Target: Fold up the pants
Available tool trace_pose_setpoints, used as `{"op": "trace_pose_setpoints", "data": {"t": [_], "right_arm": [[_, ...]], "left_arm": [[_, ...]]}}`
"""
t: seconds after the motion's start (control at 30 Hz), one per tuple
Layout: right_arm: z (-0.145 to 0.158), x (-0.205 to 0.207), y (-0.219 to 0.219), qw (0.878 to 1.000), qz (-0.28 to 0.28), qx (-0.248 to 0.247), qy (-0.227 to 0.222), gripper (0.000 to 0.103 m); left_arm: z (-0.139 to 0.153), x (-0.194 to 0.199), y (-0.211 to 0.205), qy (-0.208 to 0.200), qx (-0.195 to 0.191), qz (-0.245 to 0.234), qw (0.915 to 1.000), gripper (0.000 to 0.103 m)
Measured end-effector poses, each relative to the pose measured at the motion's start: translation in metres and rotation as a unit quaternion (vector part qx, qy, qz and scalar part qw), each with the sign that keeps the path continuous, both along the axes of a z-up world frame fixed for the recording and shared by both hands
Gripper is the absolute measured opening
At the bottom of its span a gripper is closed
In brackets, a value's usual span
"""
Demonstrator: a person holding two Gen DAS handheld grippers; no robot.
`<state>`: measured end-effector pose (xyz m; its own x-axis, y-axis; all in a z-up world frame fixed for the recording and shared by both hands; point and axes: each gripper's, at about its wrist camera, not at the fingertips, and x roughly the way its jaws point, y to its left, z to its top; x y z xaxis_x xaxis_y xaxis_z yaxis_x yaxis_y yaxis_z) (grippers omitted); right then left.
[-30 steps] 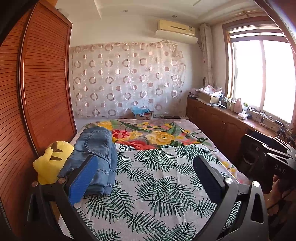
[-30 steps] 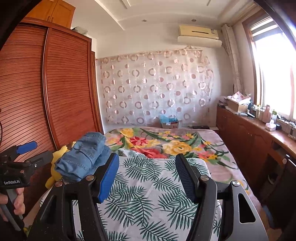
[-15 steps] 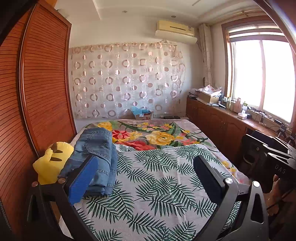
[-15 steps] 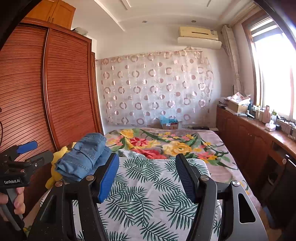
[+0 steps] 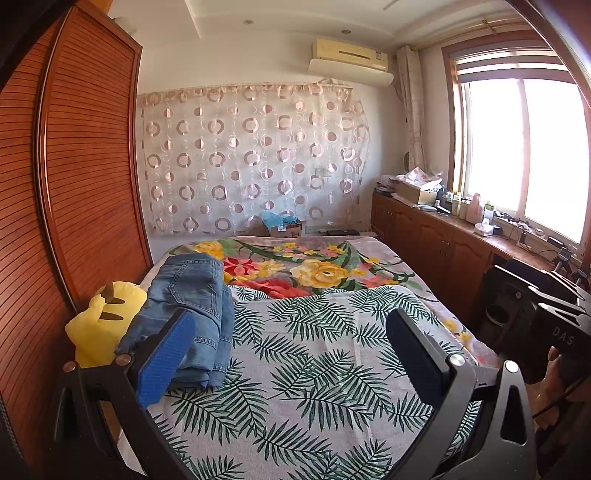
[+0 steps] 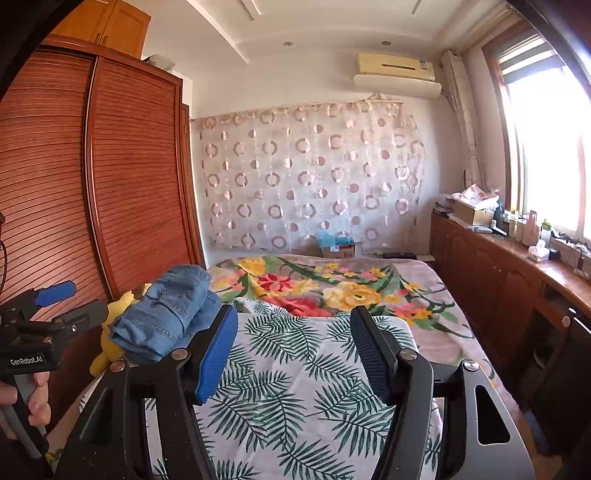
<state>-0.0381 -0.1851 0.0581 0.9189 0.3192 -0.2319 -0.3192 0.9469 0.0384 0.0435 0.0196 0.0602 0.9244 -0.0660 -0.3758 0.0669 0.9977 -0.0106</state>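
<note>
Folded blue denim pants (image 5: pixel 192 314) lie beyond the left gripper (image 5: pixel 291 354) and its blue pad; both grippers' 2 jaws spread, empty (right gripper (image 6: pixel 291 354) too). Leave the stack undisturbed.

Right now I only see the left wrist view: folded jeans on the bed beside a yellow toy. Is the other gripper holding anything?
Observer: No. The right gripper is open above the leaf-print sheet, with nothing between its fingers.
Visitor: Who is holding the gripper my camera sits on?
Observer: A hand is wrapped around the handle of the left gripper, at the left edge of the right wrist view.
Visitor: Is there anything above the wardrobe?
Observer: Yes, small wooden cupboards sit on top of the wardrobe.
</note>
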Motion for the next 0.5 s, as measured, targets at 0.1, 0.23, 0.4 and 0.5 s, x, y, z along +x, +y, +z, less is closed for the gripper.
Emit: {"op": "trace_pose_setpoints", "data": {"t": [0.1,0.23,0.4,0.5], "right_arm": [[0.0000,0.0003,0.0001,1.000,0.000,0.001,0.001,0.065],[-0.0009,0.0001,0.0006,1.000,0.000,0.000,0.000,0.065],[0.0004,-0.0014,-0.0007,1.000,0.000,0.000,0.000,0.065],[0.0007,-0.0014,-0.0012,1.000,0.001,0.000,0.000,0.065]], "left_arm": [[0.0001,-0.0001,0.0004,0.000,0.000,0.000,1.0000,0.103],[0.0004,-0.0001,0.0002,0.000,-0.001,0.000,1.0000,0.103],[0.0002,0.0004,-0.0002,0.000,-0.001,0.000,1.0000,0.103],[0.0005,0.0000,-0.0004,0.000,0.000,0.000,1.0000,0.103]]}}
